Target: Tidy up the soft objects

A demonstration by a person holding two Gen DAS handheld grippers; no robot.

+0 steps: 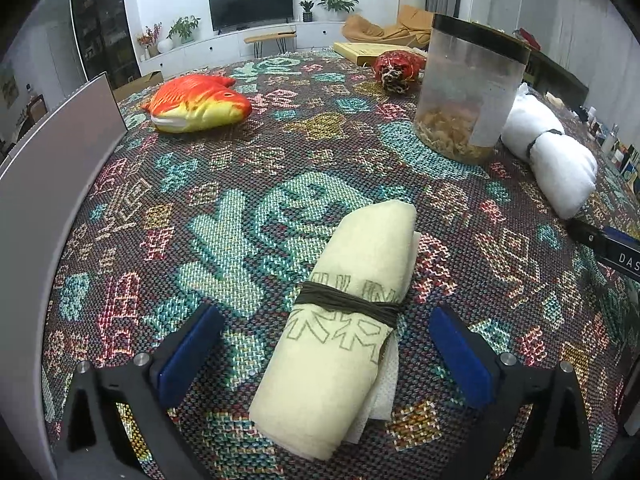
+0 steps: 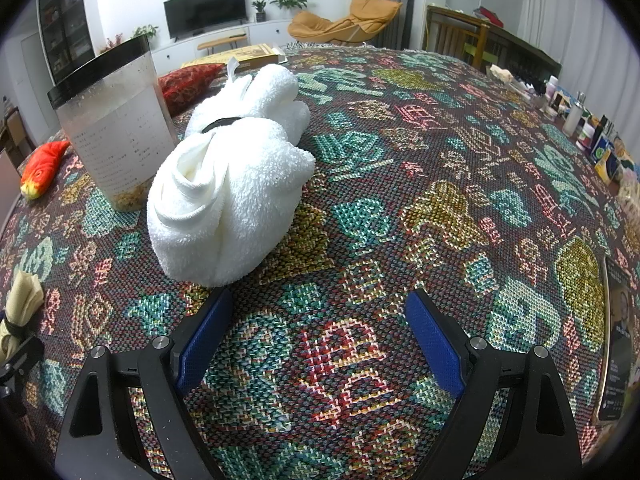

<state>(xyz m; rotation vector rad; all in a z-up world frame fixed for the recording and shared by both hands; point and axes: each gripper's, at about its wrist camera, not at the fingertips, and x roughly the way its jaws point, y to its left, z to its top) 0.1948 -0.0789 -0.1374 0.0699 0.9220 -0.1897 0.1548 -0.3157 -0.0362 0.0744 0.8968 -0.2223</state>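
Note:
A cream rolled towel (image 1: pixel 344 320) tied with a dark band lies on the patterned tablecloth, between the open fingers of my left gripper (image 1: pixel 326 344); the pads do not touch it. A white rolled towel (image 2: pixel 228 184) tied with a black band lies just ahead and left of my right gripper (image 2: pixel 320 332), which is open and empty. The white towel also shows in the left wrist view (image 1: pixel 552 160). An orange plush fish (image 1: pixel 196 102) lies at the far left. A red bundle (image 1: pixel 398 66) lies at the back.
A clear jar with a black lid (image 1: pixel 468 88) stands beside the white towel. A grey panel (image 1: pixel 52 184) rises along the left table edge. A flat box (image 1: pixel 360 50) lies at the back. Small bottles and boxes (image 2: pixel 588 132) line the right edge.

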